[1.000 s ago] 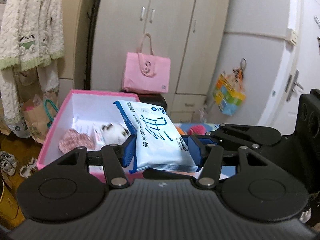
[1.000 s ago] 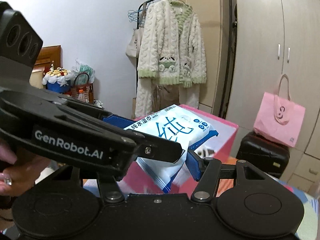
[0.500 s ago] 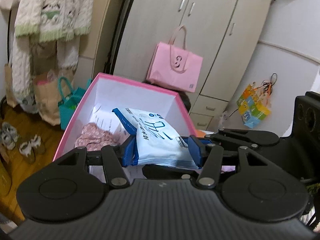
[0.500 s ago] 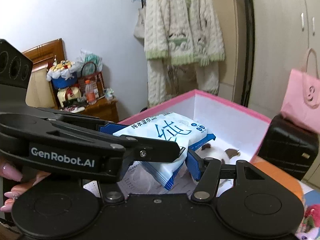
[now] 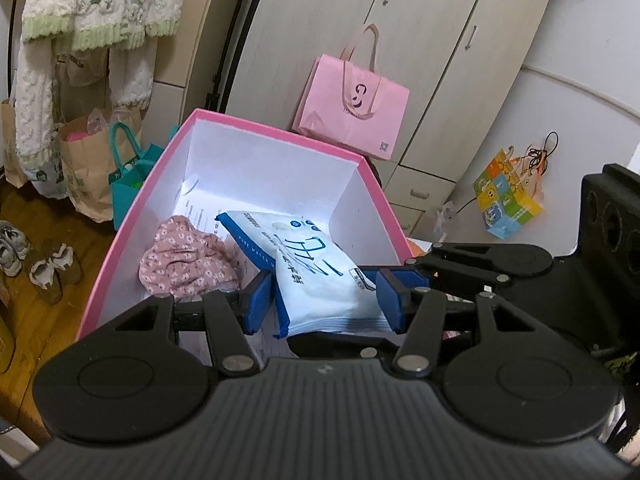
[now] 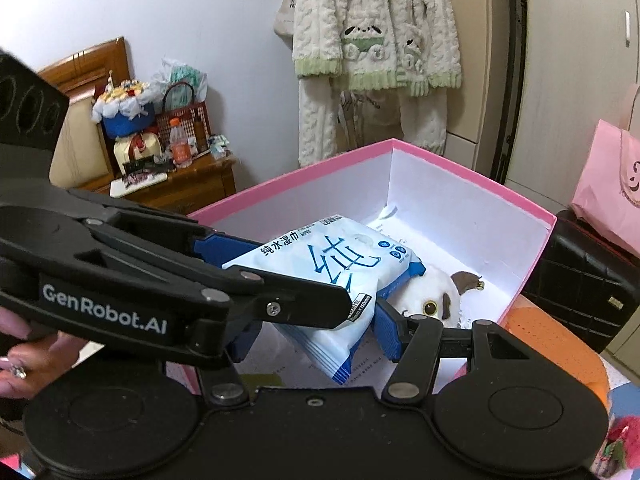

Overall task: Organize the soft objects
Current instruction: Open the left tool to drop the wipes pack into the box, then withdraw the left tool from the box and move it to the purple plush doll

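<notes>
- My left gripper [image 5: 324, 300] and right gripper [image 6: 316, 330] both clamp the wipes pack [image 6: 340, 276] over the pink box [image 5: 132, 216].
- The pack hides part of the plush toy [image 6: 434, 296]; the floral cloth [image 5: 186, 258] lies beside.

Blue-white wet-wipes pack [image 5: 316, 276] tilted inside pink box [image 5: 276, 138], beside floral cloth [image 5: 186, 258].
</notes>
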Demonstrator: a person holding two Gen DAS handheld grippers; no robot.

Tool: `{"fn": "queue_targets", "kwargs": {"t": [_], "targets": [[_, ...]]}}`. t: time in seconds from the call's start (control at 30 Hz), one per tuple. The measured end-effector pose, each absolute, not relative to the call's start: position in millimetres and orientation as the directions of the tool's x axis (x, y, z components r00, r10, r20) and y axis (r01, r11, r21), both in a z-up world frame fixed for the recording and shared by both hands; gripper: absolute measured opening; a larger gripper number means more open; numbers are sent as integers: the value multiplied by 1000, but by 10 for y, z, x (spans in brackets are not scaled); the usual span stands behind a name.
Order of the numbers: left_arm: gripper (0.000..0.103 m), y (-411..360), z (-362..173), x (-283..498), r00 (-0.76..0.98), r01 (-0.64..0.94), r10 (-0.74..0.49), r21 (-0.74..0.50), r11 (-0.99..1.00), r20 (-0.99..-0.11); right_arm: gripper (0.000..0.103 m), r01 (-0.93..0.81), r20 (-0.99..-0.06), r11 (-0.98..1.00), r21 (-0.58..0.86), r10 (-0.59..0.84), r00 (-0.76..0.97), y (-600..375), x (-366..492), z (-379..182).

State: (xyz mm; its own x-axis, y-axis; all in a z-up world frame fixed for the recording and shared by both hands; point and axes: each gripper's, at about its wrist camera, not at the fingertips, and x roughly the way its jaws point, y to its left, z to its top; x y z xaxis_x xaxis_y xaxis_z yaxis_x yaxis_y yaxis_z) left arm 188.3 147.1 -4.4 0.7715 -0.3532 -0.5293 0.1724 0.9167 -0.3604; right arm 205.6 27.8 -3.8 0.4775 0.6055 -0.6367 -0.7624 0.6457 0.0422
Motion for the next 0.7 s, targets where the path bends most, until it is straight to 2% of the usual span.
{"fn": "queue_targets", "kwargs": {"t": [0.23,0.37,0.7], "targets": [[56,1427,42,1795,788,173,-310,-293,940,-532,66,-762,-670,647,-15,559,489,298,1983,-46],[59,1440,136,1691,804,174,-294,-268,948,-518,76,-756,-669,654,-30,549,501,263,1896,5],[59,1388,381,1371,820,204,-276,-195,959,-501,76,-728,-652,684,-53,528,544,102,1648,202]]}}
